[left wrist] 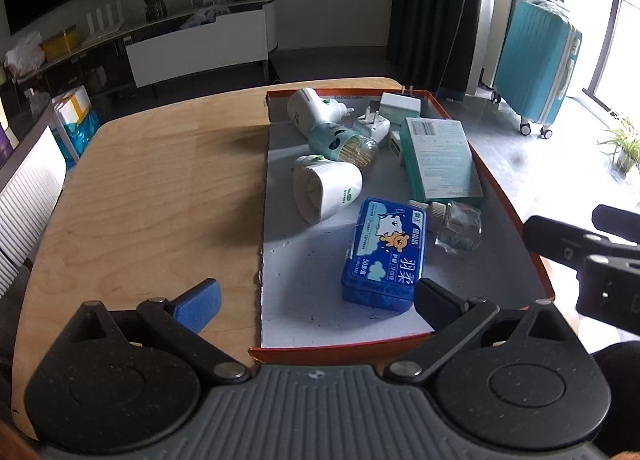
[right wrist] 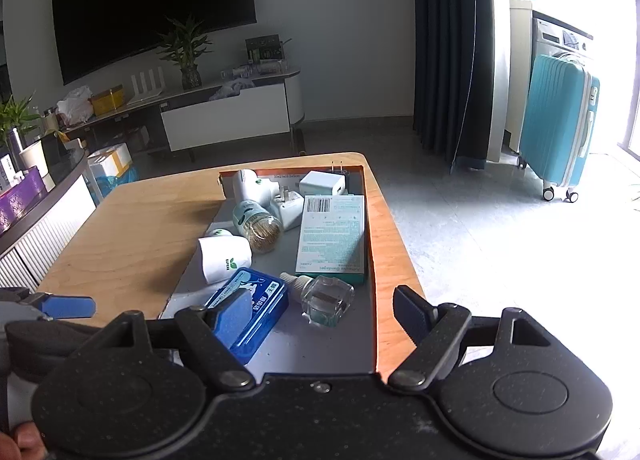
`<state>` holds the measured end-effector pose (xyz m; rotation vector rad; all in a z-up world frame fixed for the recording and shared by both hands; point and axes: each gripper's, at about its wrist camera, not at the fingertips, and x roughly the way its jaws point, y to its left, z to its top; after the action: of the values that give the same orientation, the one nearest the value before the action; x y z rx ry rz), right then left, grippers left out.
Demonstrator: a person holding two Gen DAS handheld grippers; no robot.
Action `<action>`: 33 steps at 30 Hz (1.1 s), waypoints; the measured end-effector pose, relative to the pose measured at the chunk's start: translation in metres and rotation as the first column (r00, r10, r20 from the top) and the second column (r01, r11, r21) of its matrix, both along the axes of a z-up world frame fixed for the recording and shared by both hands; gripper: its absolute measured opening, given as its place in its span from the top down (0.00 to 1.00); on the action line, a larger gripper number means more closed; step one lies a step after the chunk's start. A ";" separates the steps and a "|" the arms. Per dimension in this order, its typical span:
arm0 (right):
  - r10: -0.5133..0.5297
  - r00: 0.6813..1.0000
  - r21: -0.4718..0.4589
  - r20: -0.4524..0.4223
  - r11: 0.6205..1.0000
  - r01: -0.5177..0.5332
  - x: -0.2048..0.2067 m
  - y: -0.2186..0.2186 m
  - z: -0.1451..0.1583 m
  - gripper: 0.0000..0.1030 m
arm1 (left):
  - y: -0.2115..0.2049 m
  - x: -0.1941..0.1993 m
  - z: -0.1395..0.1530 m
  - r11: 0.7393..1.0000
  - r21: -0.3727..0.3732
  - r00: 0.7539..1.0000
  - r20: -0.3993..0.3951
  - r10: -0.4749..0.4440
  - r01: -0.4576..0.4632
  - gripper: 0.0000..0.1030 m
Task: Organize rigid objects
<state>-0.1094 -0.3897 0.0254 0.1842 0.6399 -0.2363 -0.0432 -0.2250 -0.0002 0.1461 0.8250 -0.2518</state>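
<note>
Nearest the lens, the left gripper hangs over the near edge of the desk with its jaws wide and nothing between them; one pad sits above bare wood, the other above the near end of the shallow orange-rimmed box lid. Inside the lid, left to right, lie two white plug-in vaporizers, a toothpick jar, a blue tin by the near edge, white chargers toward the far corner, a green carton along the right wall, and a clear refill bottle. The right gripper hovers over the lid's near right corner, jaws also wide and empty. Everything appears gathered but jumbled, so sorting likely remains. Small print is unreadable, and the chargers are partly hidden.
</note>
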 end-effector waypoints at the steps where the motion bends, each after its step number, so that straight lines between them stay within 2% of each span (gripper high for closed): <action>1: 0.000 1.000 0.000 -0.001 1.000 0.000 -0.001 0.000 -0.001 0.11 | -0.001 -0.001 0.000 1.000 0.001 1.000 -0.001 -0.006 0.006 0.00; 33: 0.005 1.000 0.005 -0.025 1.000 -0.005 0.002 0.001 -0.010 0.11 | -0.006 -0.003 -0.007 0.999 -0.024 0.999 -0.031 -0.038 0.038 0.00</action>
<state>-0.1078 -0.3891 0.0151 0.1843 0.6656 -0.2324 -0.0463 -0.2307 -0.0072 0.1363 0.8506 -0.2999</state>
